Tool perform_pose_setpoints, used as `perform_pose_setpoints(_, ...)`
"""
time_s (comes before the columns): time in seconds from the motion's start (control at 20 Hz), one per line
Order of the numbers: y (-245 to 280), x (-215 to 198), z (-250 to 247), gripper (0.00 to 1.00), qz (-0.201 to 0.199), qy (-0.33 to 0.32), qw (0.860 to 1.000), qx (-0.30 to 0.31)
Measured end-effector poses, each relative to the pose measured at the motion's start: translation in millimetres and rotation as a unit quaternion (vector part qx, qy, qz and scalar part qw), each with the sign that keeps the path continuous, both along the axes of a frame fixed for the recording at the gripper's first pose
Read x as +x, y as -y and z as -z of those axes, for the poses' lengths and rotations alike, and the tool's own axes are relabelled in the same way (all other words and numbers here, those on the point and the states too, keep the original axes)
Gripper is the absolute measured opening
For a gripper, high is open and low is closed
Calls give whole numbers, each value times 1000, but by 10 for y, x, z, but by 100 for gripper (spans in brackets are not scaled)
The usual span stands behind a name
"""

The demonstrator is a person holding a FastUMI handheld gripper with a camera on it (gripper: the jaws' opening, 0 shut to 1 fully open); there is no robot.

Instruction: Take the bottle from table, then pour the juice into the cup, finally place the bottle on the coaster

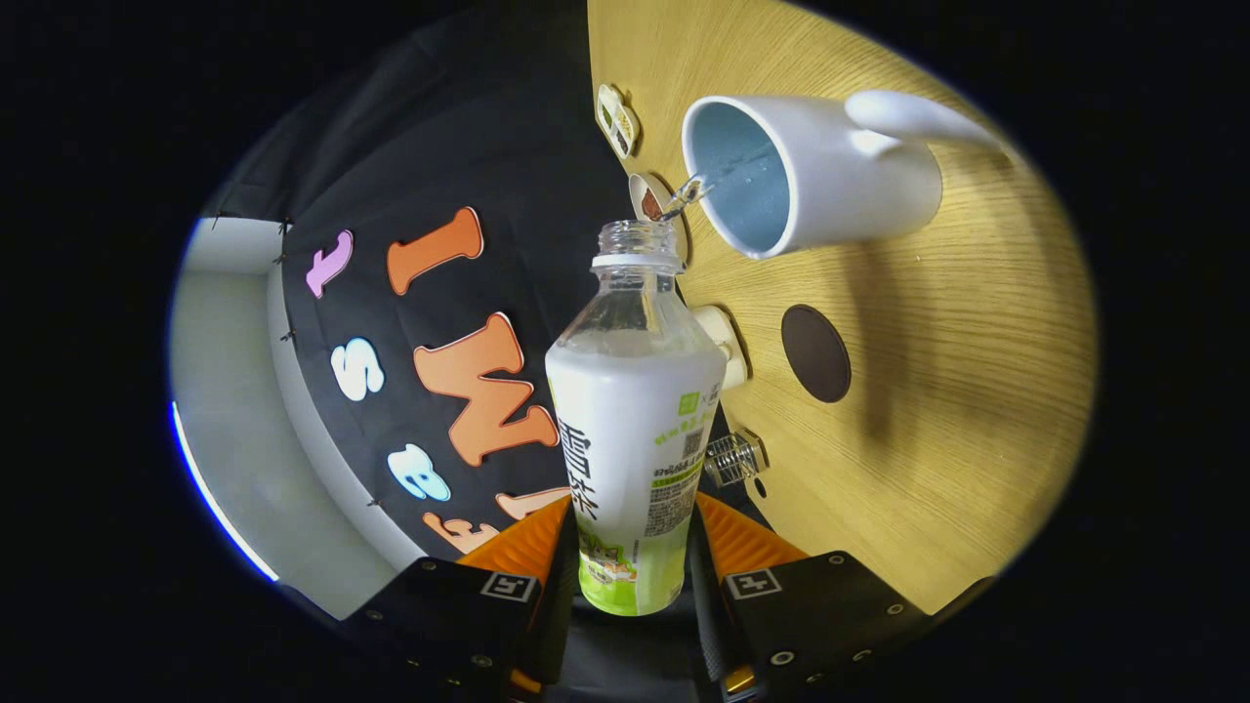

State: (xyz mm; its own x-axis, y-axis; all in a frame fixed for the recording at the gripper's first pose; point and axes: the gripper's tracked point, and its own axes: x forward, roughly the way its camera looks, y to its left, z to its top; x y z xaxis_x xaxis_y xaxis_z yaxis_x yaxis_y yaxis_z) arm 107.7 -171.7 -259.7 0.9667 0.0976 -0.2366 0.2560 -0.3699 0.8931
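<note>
Orange fingers (522,547) of my gripper (633,547) at bottom centre clamp bottle (635,430) from both sides, low on its label. My hold rolled sideways: table (937,410) stands as wall at right. Bottle mouth at frame centre-top, thin stream crossing into white cup (811,176) upper right. Brown coaster (815,353) right of bottle, below cup.

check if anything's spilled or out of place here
No spill stands out. The gripper is shut on the tipped bottle, and a thin stream leaves its open mouth towards the white cup. No puddle shows on the wooden table. The dark coaster is bare.
</note>
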Motion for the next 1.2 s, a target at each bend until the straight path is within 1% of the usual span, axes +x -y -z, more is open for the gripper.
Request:
perform_pose_setpoints(0.6,116,38,-219,56,21,23,998,63)
perform_pose_setpoints(0.8,184,17,-275,56,37,25,995,94)
perform_pose_setpoints(1.2,211,36,-361,56,50,38,988,138)
